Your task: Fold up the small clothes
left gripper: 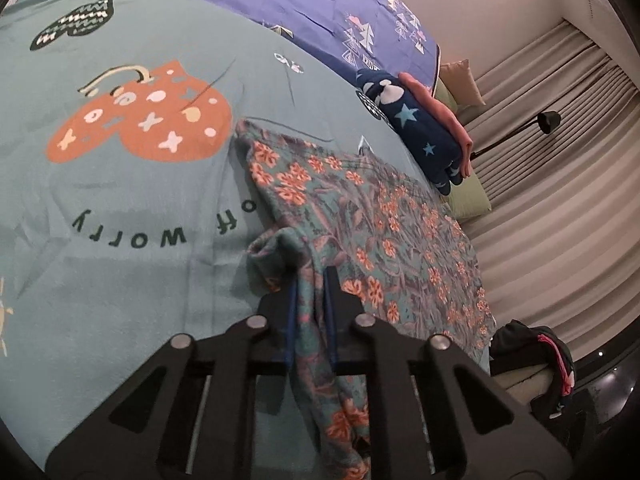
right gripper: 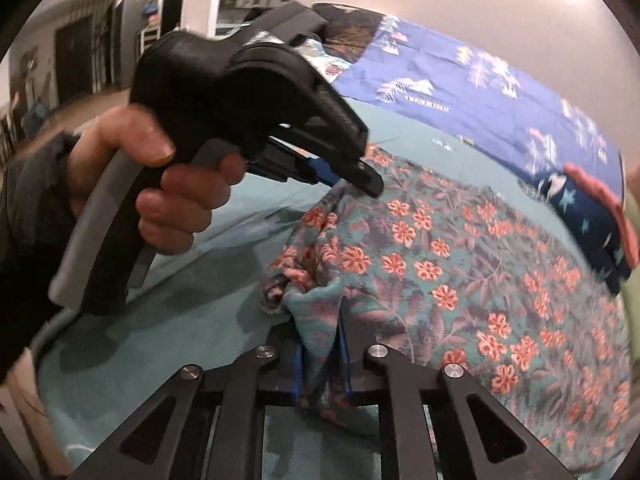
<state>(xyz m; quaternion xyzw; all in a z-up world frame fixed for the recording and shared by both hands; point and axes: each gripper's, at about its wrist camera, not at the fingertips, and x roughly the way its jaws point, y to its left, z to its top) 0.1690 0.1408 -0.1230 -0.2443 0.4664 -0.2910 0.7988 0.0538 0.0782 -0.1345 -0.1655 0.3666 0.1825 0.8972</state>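
A teal floral garment (left gripper: 372, 216) with orange flowers lies spread on the teal bedsheet (left gripper: 120, 208). My left gripper (left gripper: 311, 280) is shut on a bunched edge of it, cloth pinched between the blue pads. In the right wrist view the same floral garment (right gripper: 460, 264) spreads to the right, and my right gripper (right gripper: 322, 340) is shut on another bunched edge close by. The left gripper (right gripper: 360, 180), held by a hand, shows there above and to the left, gripping the cloth's edge.
A folded stack with a navy star garment (left gripper: 416, 128) and a pink one (left gripper: 444, 112) sits at the bed's far right edge, also in the right wrist view (right gripper: 588, 220). A blue patterned quilt (left gripper: 312, 4) lies beyond. Curtains (left gripper: 560, 160) and dark clothes (left gripper: 536, 352) are to the right.
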